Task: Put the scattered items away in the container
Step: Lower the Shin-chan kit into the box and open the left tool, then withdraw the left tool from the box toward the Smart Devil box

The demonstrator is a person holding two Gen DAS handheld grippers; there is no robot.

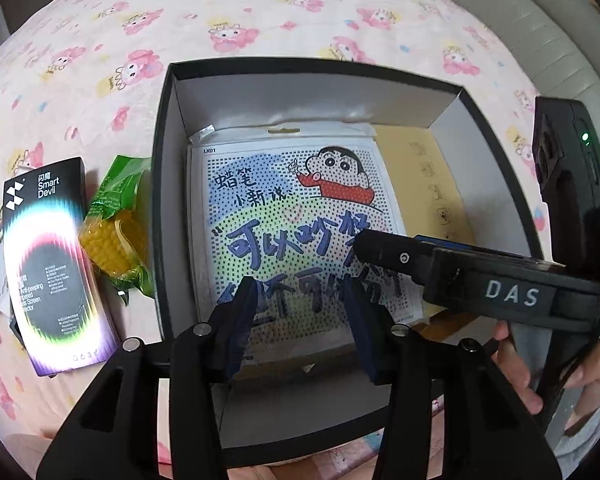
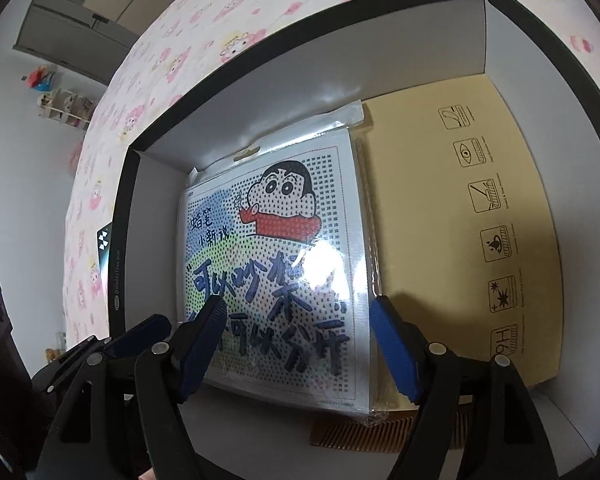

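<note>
Already inside the black box (image 1: 162, 184), the cartoon bead-art packet (image 1: 296, 216) lies flat on a tan sheet (image 2: 452, 208), with both grippers hovering over it, jaws apart and empty.

Only the left wrist view shows what waits outside on the pink-print cloth (image 1: 260, 12): a packaged corn cob (image 1: 114, 240) against the box wall and a Smart Devil carton (image 1: 48, 264) beside it, plus the right gripper (image 1: 364, 246) reaching in. Only the right wrist view, behind the right gripper (image 2: 296, 348), shows a brown comb (image 2: 364, 432) under the packet's near edge; the left gripper (image 1: 296, 316) is released too.
</note>
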